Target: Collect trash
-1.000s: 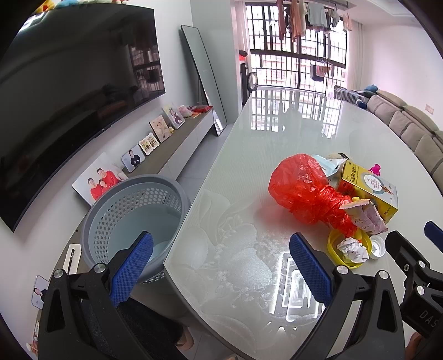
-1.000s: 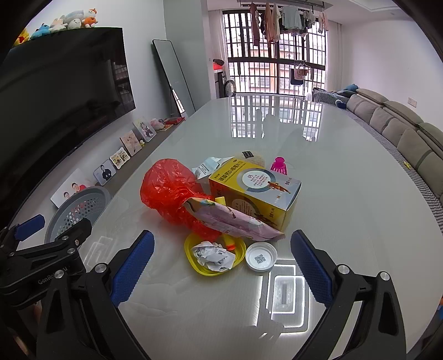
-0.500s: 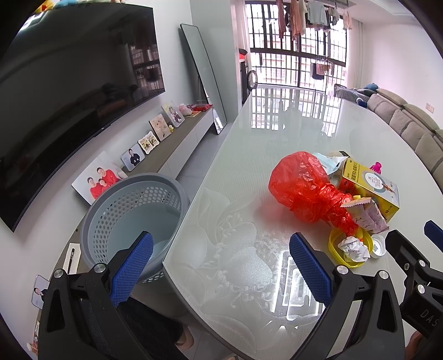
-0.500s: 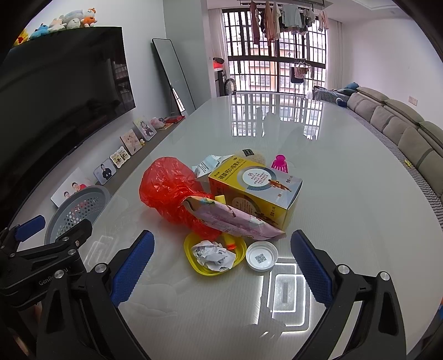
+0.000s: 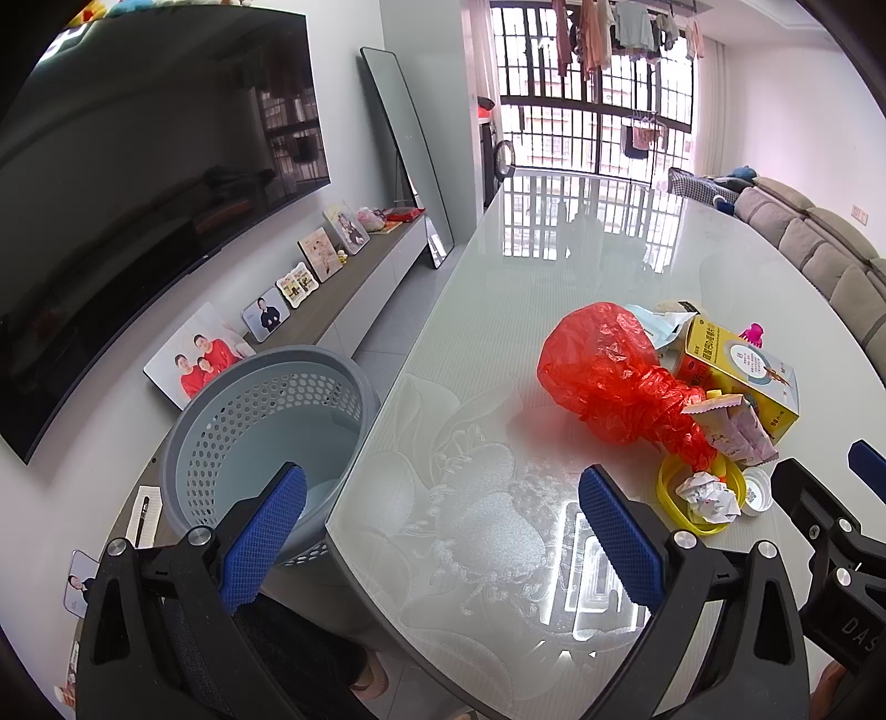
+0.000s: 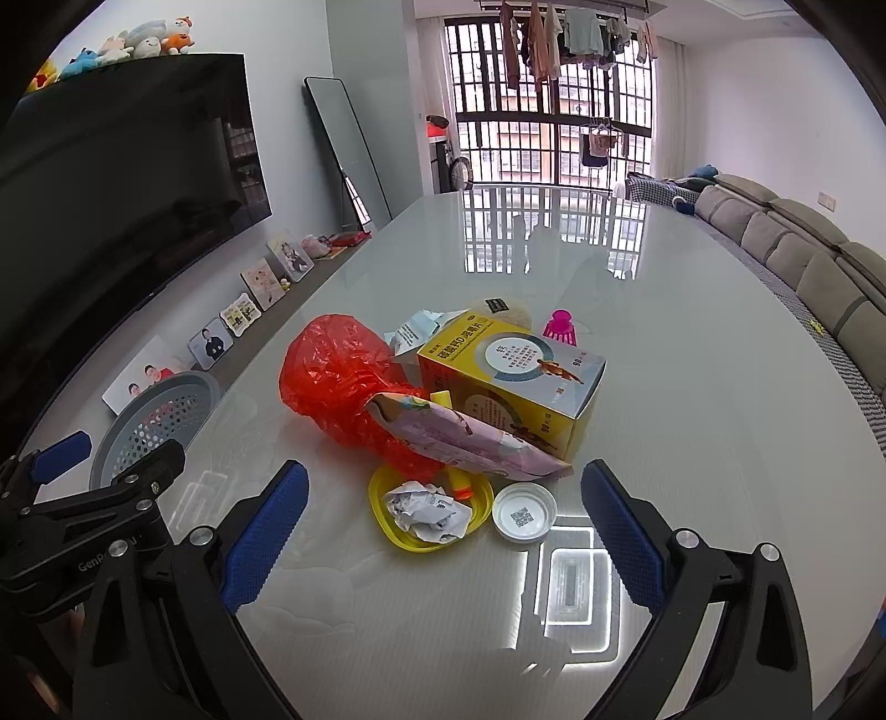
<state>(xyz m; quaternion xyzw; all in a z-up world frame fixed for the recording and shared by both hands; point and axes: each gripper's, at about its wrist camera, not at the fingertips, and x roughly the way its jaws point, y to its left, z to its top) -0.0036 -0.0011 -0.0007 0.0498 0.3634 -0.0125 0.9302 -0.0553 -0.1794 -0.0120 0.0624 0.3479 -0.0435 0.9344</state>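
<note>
A home's living and dining room: a long glass-topped table (image 6: 692, 387) faces a wall-mounted television (image 5: 138, 194), framed family photos (image 5: 266, 315) line a low cabinet (image 5: 354, 288), a grey sofa (image 6: 803, 260) runs along the wall, and laundry (image 6: 565, 33) hangs at the barred window (image 6: 554, 127).

Glossy glass table (image 6: 692, 443) carries a red bag (image 6: 338, 376), yellow box (image 6: 515, 382) (printed), white cap (image 6: 524, 518).
</note>
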